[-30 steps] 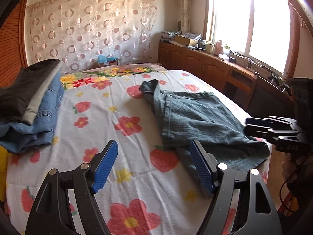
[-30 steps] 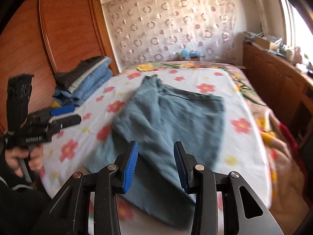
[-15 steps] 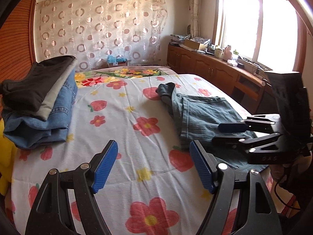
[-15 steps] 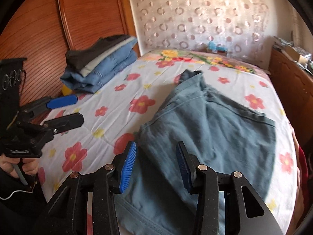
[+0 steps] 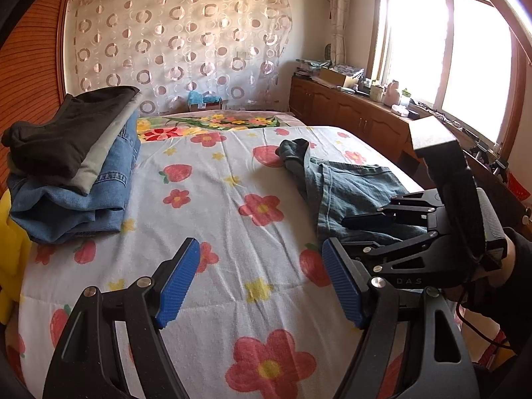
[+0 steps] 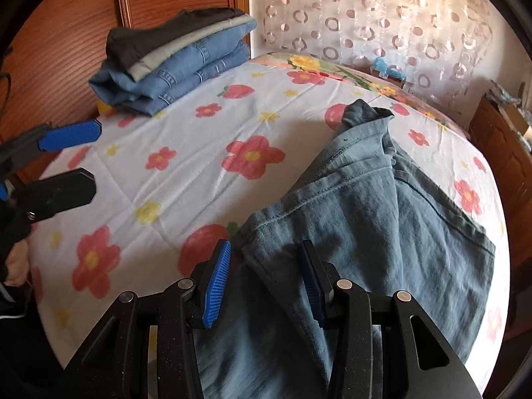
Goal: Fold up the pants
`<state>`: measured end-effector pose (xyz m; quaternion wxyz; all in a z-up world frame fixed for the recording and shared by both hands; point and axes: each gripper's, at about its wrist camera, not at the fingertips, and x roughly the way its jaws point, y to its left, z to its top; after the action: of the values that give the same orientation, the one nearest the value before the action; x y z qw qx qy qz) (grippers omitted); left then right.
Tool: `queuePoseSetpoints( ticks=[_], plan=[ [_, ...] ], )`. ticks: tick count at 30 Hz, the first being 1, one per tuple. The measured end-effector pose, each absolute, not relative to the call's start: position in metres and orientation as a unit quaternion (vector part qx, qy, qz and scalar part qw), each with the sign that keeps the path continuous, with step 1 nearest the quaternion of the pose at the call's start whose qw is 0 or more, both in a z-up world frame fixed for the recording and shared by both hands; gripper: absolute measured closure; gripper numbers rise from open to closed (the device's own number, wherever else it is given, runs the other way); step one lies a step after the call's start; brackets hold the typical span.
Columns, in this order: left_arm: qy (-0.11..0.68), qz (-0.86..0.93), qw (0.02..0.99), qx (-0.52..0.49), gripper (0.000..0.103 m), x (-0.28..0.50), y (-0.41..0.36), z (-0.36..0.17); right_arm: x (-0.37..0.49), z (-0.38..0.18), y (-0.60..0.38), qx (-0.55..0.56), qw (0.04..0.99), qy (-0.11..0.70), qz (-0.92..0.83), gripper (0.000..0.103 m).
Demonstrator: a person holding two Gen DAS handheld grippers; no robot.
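Grey-green pants (image 6: 382,219) lie partly folded toward the bed's (image 5: 212,219) right edge, further folds remaining, while the right gripper (image 6: 266,282) hovers half-open over their near hem and the left gripper (image 5: 262,282) gapes wide, both empty.

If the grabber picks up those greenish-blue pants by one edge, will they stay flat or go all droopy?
Probably droopy. The pants already lie in soft folds, with one end bunched up, so they look floppy. The right gripper hovers open over one edge; lifting there would likely leave the rest dragging on the bedsheet. They look like thick denim, so likely heavy rather than slippery.
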<state>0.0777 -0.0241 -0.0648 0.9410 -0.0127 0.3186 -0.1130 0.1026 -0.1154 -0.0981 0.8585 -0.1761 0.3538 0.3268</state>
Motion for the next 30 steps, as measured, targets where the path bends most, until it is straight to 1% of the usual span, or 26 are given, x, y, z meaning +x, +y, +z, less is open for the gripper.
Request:
queuePoseSetpoints(
  ticks=[2,3,4,6,9,12,13,16,23,24,25,27,30],
  plan=[
    [0.320,-0.113,0.940,-0.013,0.026,0.078,-0.024,-0.066,0.103,-0.098,-0.114,-0.176,0.860,0.351,0.325,0.070],
    [0.321,-0.113,0.940,-0.014,0.026,0.078,-0.024,-0.067,0.102,-0.098,-0.116,-0.173,0.864,0.349,0.320,0.079],
    [0.322,-0.114,0.940,-0.014,0.026,0.078,-0.025,-0.067,0.102,-0.096,-0.119,-0.167,0.865,0.349,0.319,0.085],
    [0.323,-0.117,0.939,-0.013,0.026,0.077,-0.028,-0.068,0.103,-0.091,-0.130,-0.134,0.870,0.343,0.329,0.090],
    [0.328,-0.123,0.937,-0.009,0.026,0.078,-0.033,-0.070,0.105,-0.081,-0.145,-0.085,0.882,0.324,0.332,0.090],
    [0.331,-0.128,0.935,-0.006,0.026,0.079,-0.039,-0.072,0.105,-0.075,-0.157,-0.060,0.891,0.310,0.326,0.091],
    [0.333,-0.131,0.934,-0.004,0.026,0.080,-0.042,-0.073,0.106,-0.073,-0.160,-0.058,0.895,0.306,0.320,0.097],
    [0.336,-0.138,0.932,0.005,0.026,0.081,-0.049,-0.074,0.110,-0.072,-0.168,-0.054,0.899,0.304,0.311,0.100],
    [0.340,-0.138,0.930,0.005,0.026,0.081,-0.053,-0.076,0.102,-0.073,-0.164,-0.058,0.888,0.306,0.338,0.100],
    [0.340,-0.137,0.930,0.005,0.026,0.081,-0.052,-0.076,0.100,-0.075,-0.159,-0.063,0.884,0.308,0.347,0.095],
    [0.340,-0.137,0.931,0.005,0.026,0.081,-0.052,-0.076,0.099,-0.075,-0.157,-0.073,0.881,0.311,0.349,0.084],
    [0.339,-0.136,0.931,0.004,0.026,0.081,-0.050,-0.076,0.097,-0.079,-0.148,-0.084,0.875,0.316,0.356,0.072],
    [0.339,-0.133,0.931,-0.001,0.026,0.080,-0.047,-0.077,0.100,-0.091,-0.133,-0.102,0.864,0.335,0.361,0.071]
  ],
)
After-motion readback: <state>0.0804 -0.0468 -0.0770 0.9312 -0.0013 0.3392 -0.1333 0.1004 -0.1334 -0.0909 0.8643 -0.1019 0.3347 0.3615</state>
